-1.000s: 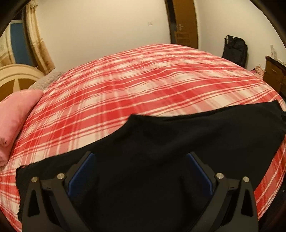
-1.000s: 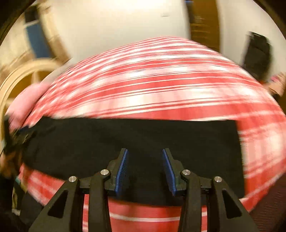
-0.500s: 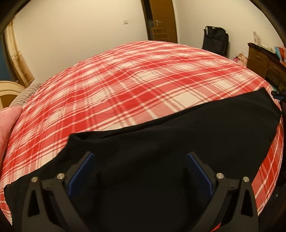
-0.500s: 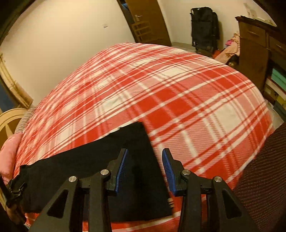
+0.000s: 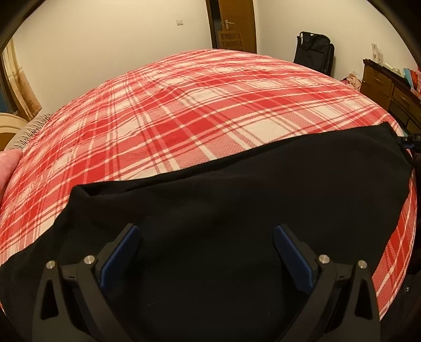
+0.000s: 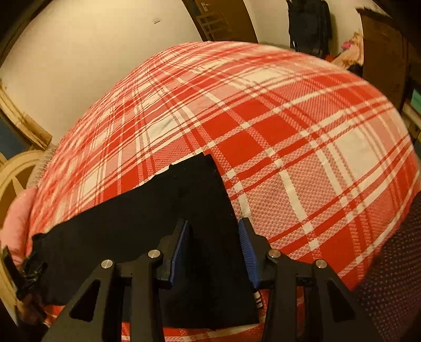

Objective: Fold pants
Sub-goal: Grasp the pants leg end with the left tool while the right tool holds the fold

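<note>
Black pants (image 5: 236, 210) lie flat along the near edge of a bed with a red and white plaid cover (image 5: 197, 105). My left gripper (image 5: 205, 239) is wide open and empty, low over the wider end of the pants. In the right wrist view the pants (image 6: 158, 210) run left from their straight end edge. My right gripper (image 6: 214, 236) is partly open over that end edge, with nothing between its blue pads (image 6: 181, 244). The left gripper (image 6: 23, 278) shows at the pants' far left end.
A pink pillow (image 6: 15, 221) lies at the bed's left. A wooden dresser (image 5: 389, 86), a black bag (image 5: 314, 52) and a brown door (image 5: 234, 23) stand beyond the bed on the right. A dark dotted fabric (image 6: 389, 276) fills the right wrist view's lower right.
My right gripper has swung right along the pants to their end edge and moved in lower. My left gripper has turned right and stayed open over the wide end.
</note>
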`<action>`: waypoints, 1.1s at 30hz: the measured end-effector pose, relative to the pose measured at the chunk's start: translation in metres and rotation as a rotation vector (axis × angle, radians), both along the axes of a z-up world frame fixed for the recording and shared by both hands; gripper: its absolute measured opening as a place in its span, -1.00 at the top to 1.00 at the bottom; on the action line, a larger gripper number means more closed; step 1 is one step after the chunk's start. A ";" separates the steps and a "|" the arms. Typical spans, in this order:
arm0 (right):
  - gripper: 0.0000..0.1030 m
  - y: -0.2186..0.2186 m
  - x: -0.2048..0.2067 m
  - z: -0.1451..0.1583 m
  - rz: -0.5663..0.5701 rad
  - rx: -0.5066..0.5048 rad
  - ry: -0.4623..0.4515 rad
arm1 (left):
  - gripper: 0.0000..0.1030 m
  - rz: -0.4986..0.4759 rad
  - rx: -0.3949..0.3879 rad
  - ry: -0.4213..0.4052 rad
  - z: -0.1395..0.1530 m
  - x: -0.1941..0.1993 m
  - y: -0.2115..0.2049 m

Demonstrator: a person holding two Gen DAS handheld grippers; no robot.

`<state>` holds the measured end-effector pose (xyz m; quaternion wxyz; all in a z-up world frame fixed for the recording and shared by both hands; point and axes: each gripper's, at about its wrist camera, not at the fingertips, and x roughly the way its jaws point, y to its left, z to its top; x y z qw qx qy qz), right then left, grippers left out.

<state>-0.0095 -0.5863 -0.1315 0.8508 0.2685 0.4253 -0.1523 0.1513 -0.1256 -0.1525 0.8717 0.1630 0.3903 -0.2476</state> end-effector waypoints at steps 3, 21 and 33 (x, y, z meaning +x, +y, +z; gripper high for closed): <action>0.78 0.005 -0.001 0.005 0.053 0.070 -0.042 | -1.00 0.006 -0.012 0.014 0.000 0.002 0.000; 0.78 0.146 0.027 0.091 0.302 -0.180 -0.159 | -1.00 -0.127 -0.198 0.036 0.037 -0.029 -0.016; 0.55 0.242 0.077 0.011 0.554 -0.160 -0.021 | -0.95 -0.197 -0.262 0.116 0.030 -0.037 -0.037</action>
